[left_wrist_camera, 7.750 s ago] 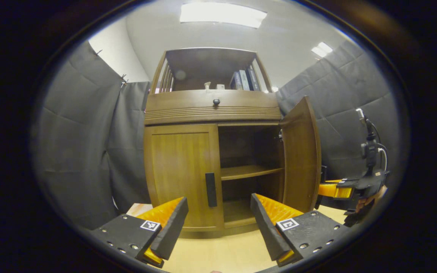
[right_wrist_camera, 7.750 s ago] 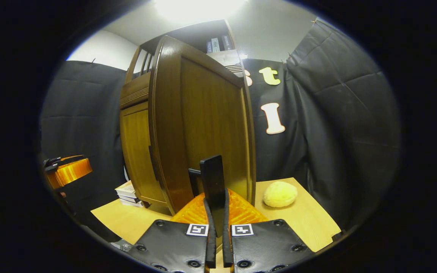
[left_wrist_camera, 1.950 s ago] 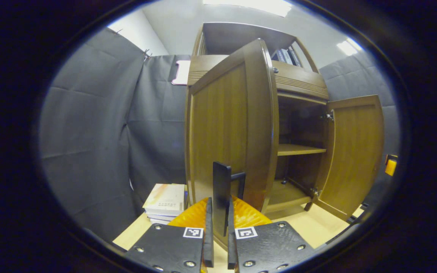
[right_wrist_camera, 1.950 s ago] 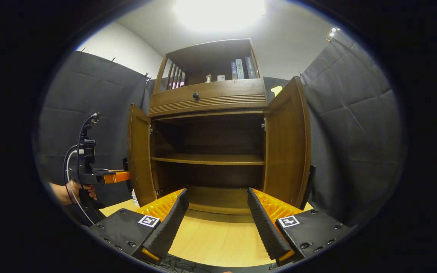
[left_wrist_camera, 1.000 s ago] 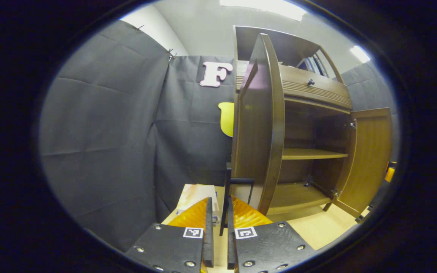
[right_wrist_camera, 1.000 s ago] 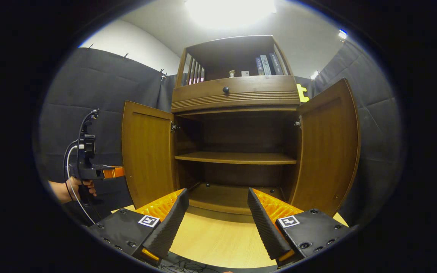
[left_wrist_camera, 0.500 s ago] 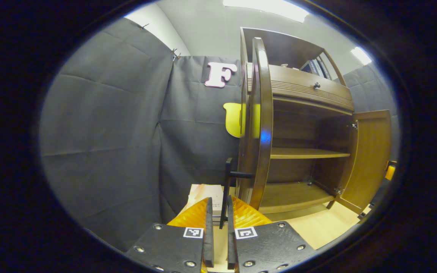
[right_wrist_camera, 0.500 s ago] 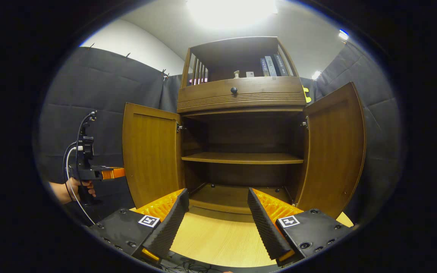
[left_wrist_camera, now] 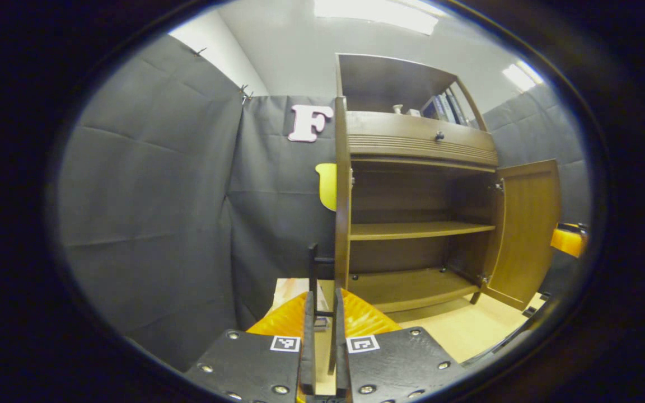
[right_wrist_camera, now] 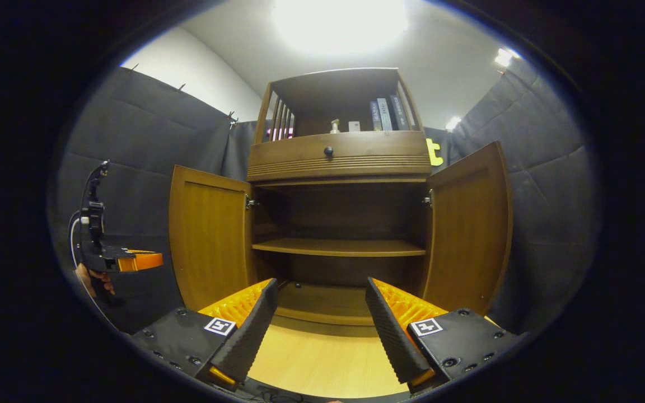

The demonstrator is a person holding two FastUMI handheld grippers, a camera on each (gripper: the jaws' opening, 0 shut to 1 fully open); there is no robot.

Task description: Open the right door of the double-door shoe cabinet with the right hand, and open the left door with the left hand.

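Note:
The brown shoe cabinet (right_wrist_camera: pixel 339 159) stands with both doors swung out. In the right gripper view its left door (right_wrist_camera: pixel 208 235) and right door (right_wrist_camera: pixel 468 224) flank the bare inner shelf (right_wrist_camera: pixel 339 246). My right gripper (right_wrist_camera: pixel 317 319) is open and held low in front of the opening, touching nothing. In the left gripper view the left door (left_wrist_camera: pixel 343 196) is seen edge-on, and my left gripper (left_wrist_camera: pixel 321 347) is shut on its dark bar handle (left_wrist_camera: pixel 313 268). The right door (left_wrist_camera: pixel 524 229) hangs open at the far side. The left gripper (right_wrist_camera: pixel 140 261) also appears beside the left door, held by a hand (right_wrist_camera: pixel 90 277).
The cabinet stands on a light wooden surface (right_wrist_camera: pixel 317 358). A stack of books (left_wrist_camera: pixel 286 288) lies beside the cabinet's left side. More books (right_wrist_camera: pixel 384 115) stand on the open top shelf above a drawer with a round knob (right_wrist_camera: pixel 328 150). Black cloth walls close in on both sides.
The left door has swung from closed to wide open, pulled by my left gripper on its handle. My right gripper let go of the right door's handle, opened and came to the front.

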